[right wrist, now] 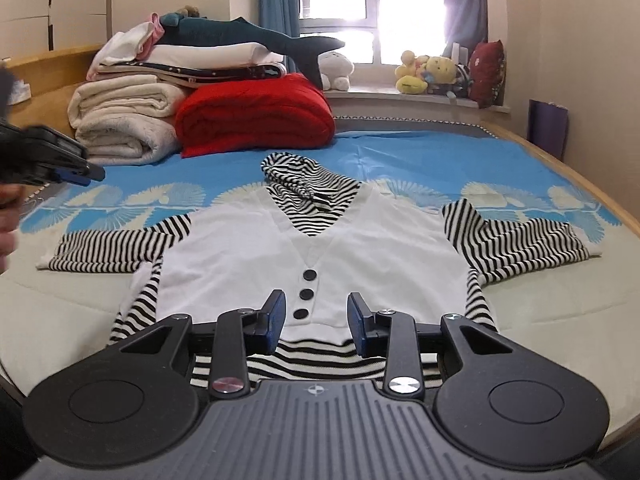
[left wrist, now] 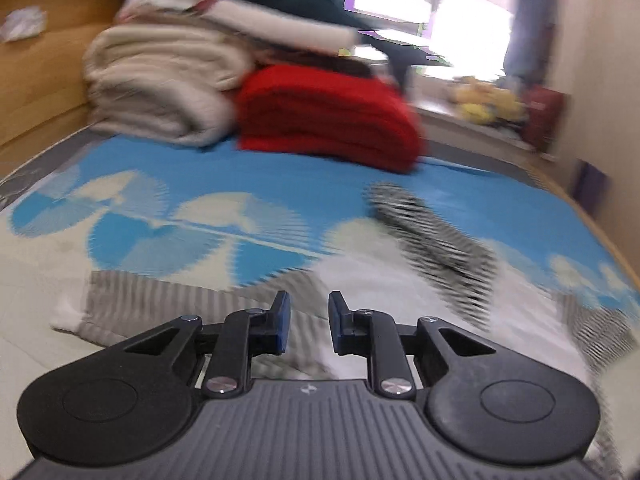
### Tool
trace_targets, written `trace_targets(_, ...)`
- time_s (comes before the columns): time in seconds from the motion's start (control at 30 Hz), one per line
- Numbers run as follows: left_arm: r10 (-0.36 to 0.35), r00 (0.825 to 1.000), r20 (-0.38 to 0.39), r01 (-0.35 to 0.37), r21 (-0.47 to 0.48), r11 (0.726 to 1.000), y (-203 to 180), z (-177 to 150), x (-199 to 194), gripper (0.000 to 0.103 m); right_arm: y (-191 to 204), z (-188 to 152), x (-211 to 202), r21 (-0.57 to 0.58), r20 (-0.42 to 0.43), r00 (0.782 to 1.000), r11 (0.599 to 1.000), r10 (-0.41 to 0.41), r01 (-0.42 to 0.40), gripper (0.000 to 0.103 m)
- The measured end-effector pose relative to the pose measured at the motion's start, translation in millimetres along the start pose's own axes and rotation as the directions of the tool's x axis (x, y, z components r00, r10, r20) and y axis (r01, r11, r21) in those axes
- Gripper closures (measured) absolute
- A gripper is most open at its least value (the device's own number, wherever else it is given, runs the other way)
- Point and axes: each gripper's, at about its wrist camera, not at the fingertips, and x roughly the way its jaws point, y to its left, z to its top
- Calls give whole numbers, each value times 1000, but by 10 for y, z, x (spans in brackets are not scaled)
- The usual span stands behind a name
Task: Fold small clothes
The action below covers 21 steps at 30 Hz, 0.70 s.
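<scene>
while spread face up on the bed (right wrist: 120, 292) for folding, striped top (right wrist: 320, 248) lies flat; right gripper (right wrist: 316, 320) over its hem, left gripper (left wrist: 309, 322) near a sleeve, both narrowed yet gripping nothing.

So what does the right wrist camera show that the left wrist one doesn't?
Only the right wrist view: the whole garment lying flat, sleeves spread, with three black buttons; the left gripper at the far left edge; a white plush on the sill.

Only the left wrist view: crumpled paper on the wooden headboard, though everything is blurred.

Both: the red blanket, cream blanket, blue sheet, striped hood, yellow toys and the window.
</scene>
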Motion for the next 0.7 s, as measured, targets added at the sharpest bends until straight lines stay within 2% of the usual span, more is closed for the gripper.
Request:
trace_targets(0.07,52,998,-38,-55,-76,996,381,116,319,80,-16,129,26,2,-34,999,1000,22,-22,66)
trace_targets(0.17,113,989,-96,-130,-190,973,1010,177,726,80,-31,457,137,-8,-69,996,998,61,-61,66)
trace_targets(0.3,180,974,-134,-215,-322,922,1795,27,987,78,4,1040,446,-23,-23,995,995,97,-97,66)
trace_targets(0.33,202,968,-152,-244,-356,902,1978,-26,1004,76,20,1160,537,-24,0,995,994,103,-103,66)
trace_targets(0.4,204,957,-207,-280,-471,837,2332,-120,1062,67,94,1378,794,-44,42,994,994,101,-99,63)
trace_targets(0.43,191,957,-219,-280,-512,812,2464,-172,1070,58,117,1450,932,-50,49,994,994,96,-94,60)
trace_targets(0.5,189,949,-252,-301,-552,778,2659,-257,1112,56,154,1577,1235,-44,44,994,995,97,-95,57)
trace_targets(0.63,142,939,-312,-309,-590,746,2793,-395,1238,57,164,1663,1707,-46,13,994,993,110,-109,51)
trace_targets(0.7,147,941,-305,-308,-593,744,2757,-403,1265,67,124,1619,1837,-48,4,994,993,112,-112,49)
